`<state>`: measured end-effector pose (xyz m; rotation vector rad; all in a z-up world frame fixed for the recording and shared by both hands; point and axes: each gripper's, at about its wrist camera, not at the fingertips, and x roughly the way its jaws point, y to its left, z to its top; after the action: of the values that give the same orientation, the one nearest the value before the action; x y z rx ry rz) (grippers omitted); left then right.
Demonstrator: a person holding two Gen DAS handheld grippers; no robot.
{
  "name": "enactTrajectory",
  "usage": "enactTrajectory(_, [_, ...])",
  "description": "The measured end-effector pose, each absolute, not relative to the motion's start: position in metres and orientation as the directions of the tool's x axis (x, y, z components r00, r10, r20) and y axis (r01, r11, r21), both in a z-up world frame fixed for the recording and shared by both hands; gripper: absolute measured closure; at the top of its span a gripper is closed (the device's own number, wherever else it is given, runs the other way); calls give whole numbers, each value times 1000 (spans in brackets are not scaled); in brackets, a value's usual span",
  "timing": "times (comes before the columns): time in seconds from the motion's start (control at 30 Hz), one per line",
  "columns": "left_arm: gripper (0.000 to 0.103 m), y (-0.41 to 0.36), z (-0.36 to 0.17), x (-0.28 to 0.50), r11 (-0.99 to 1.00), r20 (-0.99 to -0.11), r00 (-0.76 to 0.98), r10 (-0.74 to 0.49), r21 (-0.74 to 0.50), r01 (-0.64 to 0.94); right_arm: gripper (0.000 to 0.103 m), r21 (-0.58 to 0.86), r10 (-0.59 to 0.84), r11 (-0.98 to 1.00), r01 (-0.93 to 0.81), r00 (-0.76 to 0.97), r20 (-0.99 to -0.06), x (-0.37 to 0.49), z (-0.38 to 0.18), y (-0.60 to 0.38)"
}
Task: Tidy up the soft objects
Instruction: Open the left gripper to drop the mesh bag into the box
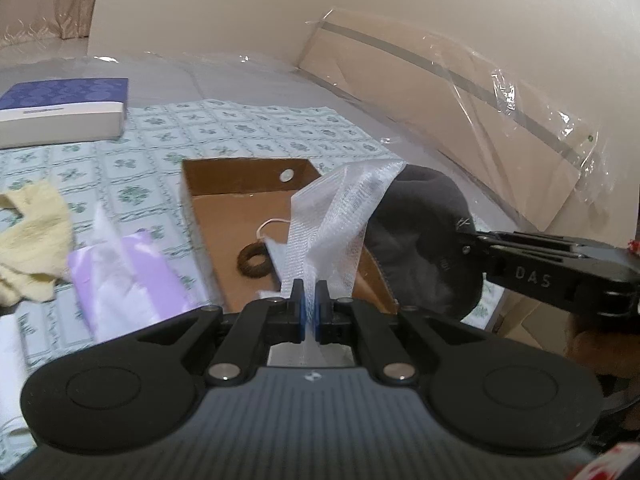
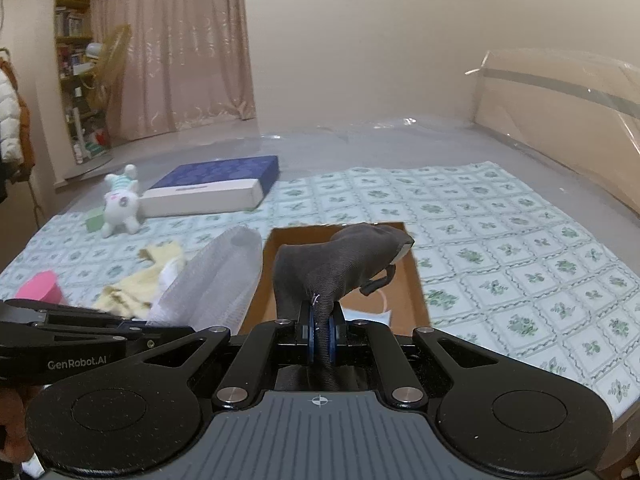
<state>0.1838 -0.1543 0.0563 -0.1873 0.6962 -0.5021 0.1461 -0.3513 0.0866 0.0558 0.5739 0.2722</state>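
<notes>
Straight ahead and below both tongs lies the cardboard box [image 2: 412, 280], left tongs [image 1: 309, 300] clamped on white mesh [image 1: 336, 216], right tongs [image 2: 320, 328] on the grey sock [image 2: 340, 260].

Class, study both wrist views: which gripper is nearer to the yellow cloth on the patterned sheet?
Left. The left gripper, shut on white mesh, is beside the yellow cloth; the right gripper, holding a grey sock, is farther away, over the cardboard box.

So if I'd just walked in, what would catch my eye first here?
Probably the two claws side by side, each pinching something soft: the left claw grips white mesh fabric, the right claw a dark grey cloth. Both hang over an open cardboard box on the green-patterned cloth.
</notes>
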Motion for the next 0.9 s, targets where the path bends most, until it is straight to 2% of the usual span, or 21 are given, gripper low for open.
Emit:
enactTrajectory(0.3, [100,-180,54,239,853,-560,646,-519,-383,353,96,133,237,972,-196,812,-533,199,82,-370])
enactTrajectory(0.63, [100,-183,33,288,797,-559,595,-577,-545,261,96,132,208,978,-161,789,-578,235,58,-380])
enactTrajectory(0.9, [100,-186,41,304,782,-538,603,-589,-568,257,96,143,200,979,-143,779,-595,241,46,-385])
